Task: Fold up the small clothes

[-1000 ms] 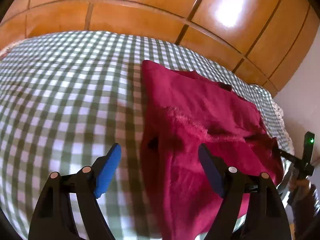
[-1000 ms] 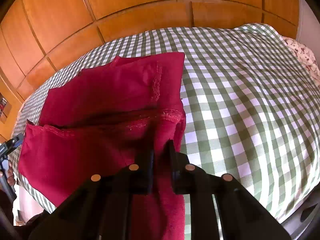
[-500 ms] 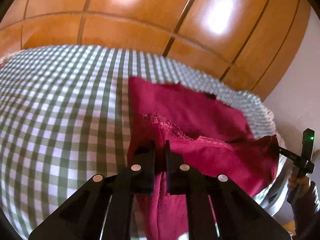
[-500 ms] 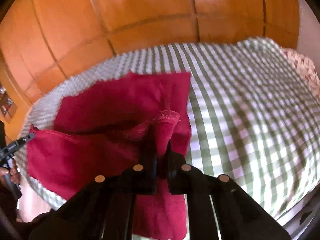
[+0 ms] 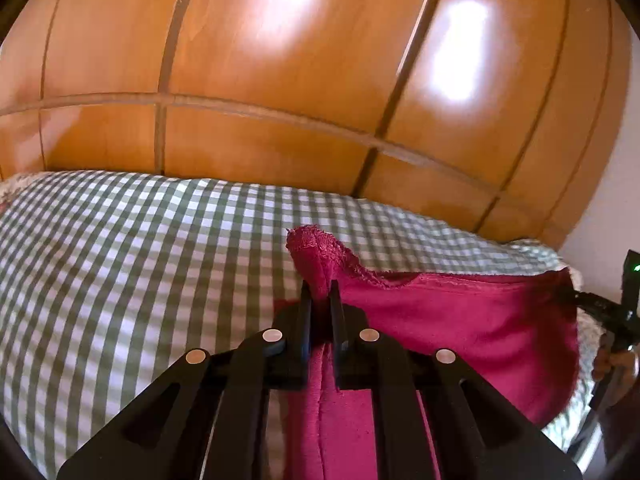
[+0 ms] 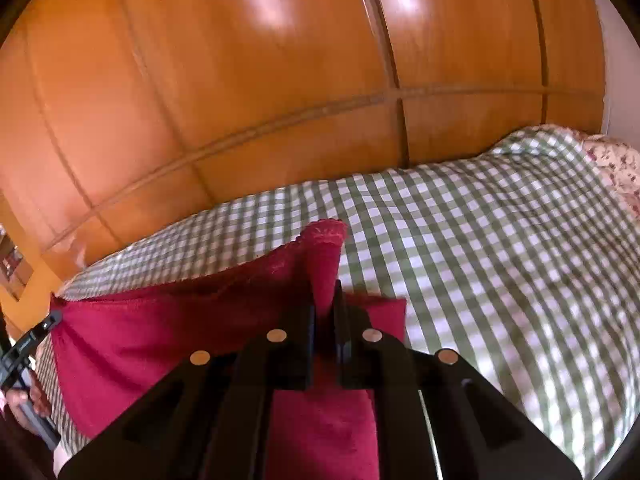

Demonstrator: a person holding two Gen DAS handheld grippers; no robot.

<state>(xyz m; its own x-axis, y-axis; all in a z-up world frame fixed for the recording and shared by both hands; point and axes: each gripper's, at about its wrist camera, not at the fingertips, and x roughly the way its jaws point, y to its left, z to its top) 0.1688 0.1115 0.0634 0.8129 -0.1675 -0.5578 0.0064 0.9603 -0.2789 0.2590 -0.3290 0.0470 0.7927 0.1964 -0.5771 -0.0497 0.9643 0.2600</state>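
Observation:
A dark red garment point(image 5: 460, 320) is held up over a green-and-white checked bedspread point(image 5: 120, 260). My left gripper point(image 5: 320, 292) is shut on one frayed corner of it, which sticks up between the fingers. My right gripper point(image 6: 323, 296) is shut on the other corner of the garment point(image 6: 180, 328). The top edge stretches between the two grippers and the cloth hangs down below them. The right gripper also shows at the right edge of the left wrist view point(image 5: 600, 304), and the left gripper at the left edge of the right wrist view point(image 6: 28, 344).
A glossy wooden wardrobe wall point(image 5: 280, 80) stands right behind the bed. A floral cloth point(image 6: 616, 172) lies at the bed's far right end. A white wall point(image 5: 608, 208) is on the right in the left wrist view.
My left gripper closed on the garment's corner. Both grippers then lifted the garment off the bedspread and tilted up toward the wardrobe, so the cloth now hangs between them.

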